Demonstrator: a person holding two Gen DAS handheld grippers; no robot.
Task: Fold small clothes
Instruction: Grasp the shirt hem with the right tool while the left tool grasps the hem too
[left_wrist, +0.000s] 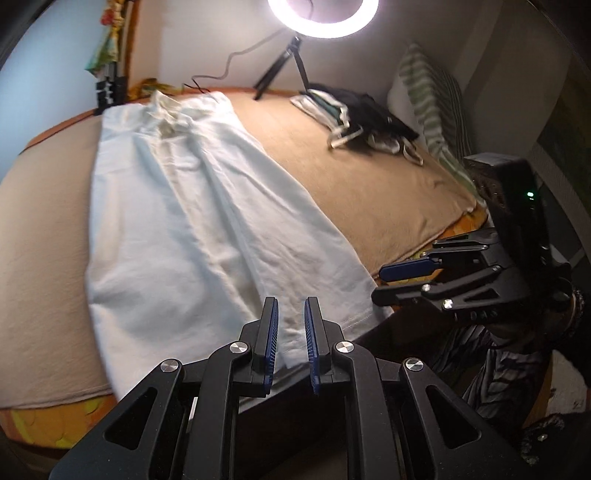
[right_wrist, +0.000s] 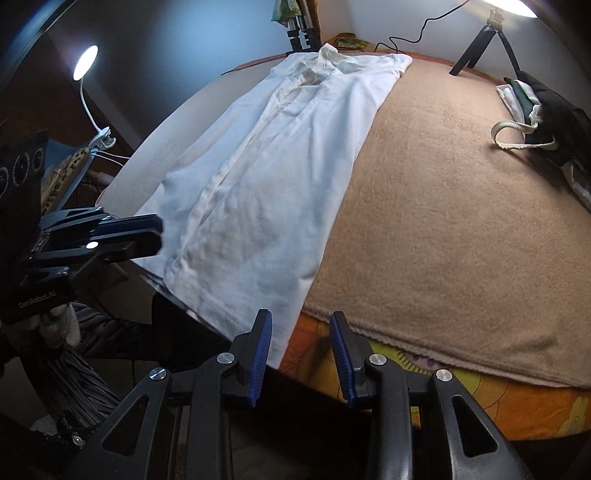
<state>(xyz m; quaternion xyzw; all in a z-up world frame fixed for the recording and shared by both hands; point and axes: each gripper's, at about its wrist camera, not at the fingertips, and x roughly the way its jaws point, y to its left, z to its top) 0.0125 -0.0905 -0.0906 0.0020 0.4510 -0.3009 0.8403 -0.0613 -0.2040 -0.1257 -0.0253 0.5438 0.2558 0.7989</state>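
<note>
A white shirt (left_wrist: 192, 206) lies lengthwise on the tan blanket (left_wrist: 369, 173), its sides folded in, collar at the far end, hem at the near edge. It also shows in the right wrist view (right_wrist: 273, 177). My left gripper (left_wrist: 291, 306) is open with a narrow gap, just above the hem, holding nothing. My right gripper (right_wrist: 301, 321) is open and empty, over the bed's near edge beside the hem's right corner. The right gripper also shows at the right of the left wrist view (left_wrist: 384, 284), and the left gripper at the left of the right wrist view (right_wrist: 147, 236).
A pile of folded dark and white clothes (left_wrist: 354, 118) lies at the far right of the bed (right_wrist: 436, 380). A striped pillow (left_wrist: 432, 99) leans on the wall. A ring light on a tripod (left_wrist: 291, 55) stands at the far edge. A clip lamp (right_wrist: 86, 74) is on the left.
</note>
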